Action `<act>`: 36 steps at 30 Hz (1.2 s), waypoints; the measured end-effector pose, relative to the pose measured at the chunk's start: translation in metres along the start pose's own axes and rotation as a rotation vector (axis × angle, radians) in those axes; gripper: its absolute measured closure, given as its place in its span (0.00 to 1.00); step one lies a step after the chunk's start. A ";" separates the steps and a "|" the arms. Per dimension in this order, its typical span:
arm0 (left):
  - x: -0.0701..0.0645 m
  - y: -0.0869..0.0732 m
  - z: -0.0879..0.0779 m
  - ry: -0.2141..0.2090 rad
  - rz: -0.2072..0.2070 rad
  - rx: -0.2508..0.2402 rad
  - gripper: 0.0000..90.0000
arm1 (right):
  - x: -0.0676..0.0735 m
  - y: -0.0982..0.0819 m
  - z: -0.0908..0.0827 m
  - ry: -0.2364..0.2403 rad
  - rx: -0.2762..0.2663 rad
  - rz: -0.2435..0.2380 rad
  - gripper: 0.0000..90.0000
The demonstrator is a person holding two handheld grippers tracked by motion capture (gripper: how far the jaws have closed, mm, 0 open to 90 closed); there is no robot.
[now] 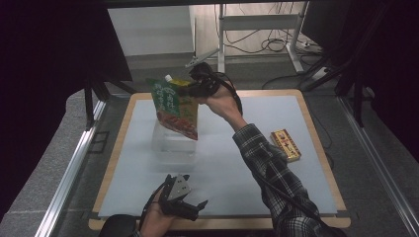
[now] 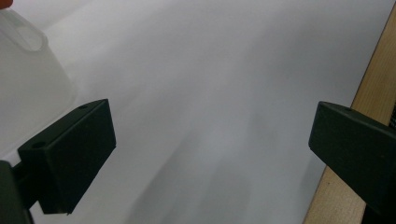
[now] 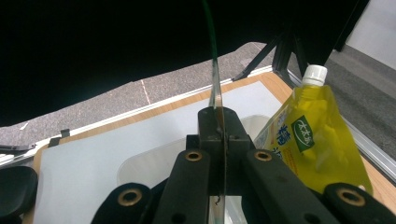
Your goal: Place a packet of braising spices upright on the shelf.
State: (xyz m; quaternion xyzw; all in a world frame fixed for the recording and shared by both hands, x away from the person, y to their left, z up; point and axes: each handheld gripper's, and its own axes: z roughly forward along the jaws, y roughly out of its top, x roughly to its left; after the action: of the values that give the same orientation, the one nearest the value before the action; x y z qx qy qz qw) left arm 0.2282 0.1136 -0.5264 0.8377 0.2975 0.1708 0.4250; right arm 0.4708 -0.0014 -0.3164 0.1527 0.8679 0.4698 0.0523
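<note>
Right gripper (image 1: 190,89) fingers clamped on pouch (image 1: 175,106) (above clear container (image 1: 173,143)), left gripper (image 1: 190,205) fingers apart.

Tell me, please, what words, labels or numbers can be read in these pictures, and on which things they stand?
Green pouch held by the right gripper: white characters on its front, too blurred to read.
Yellow spouted pouch: a green oval logo and blue characters, too blurred to quote.
Gold and red box on the table: print too small to read.
Nothing else bears text.
</note>
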 end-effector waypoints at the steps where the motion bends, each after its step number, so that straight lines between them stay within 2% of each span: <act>1: 0.000 0.000 0.000 0.000 0.000 0.000 0.00 | 0.000 0.000 0.001 0.003 0.000 0.001 0.99; 18: 0.000 0.000 0.000 -0.001 0.002 0.002 0.00 | 0.001 0.004 0.010 0.028 -0.040 0.031 0.99; 21: 0.000 0.000 0.000 -0.001 0.003 0.000 0.00 | 0.001 0.002 0.014 0.015 -0.025 0.021 0.99; 28: 0.000 0.000 0.000 -0.002 0.003 0.001 0.00 | -0.003 -0.004 0.020 0.004 -0.017 0.036 0.99; 31: 0.000 0.000 0.000 -0.002 0.003 0.001 0.00 | -0.003 -0.007 0.022 0.000 -0.015 0.023 0.99; 36: 0.000 0.000 0.000 -0.003 0.004 0.003 0.00 | -0.007 -0.014 0.028 -0.002 0.005 0.032 0.99</act>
State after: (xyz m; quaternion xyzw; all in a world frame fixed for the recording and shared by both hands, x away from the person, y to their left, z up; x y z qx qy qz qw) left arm 0.2281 0.1132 -0.5266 0.8392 0.2957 0.1698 0.4236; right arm 0.4804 0.0115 -0.3439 0.1669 0.8664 0.4684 0.0452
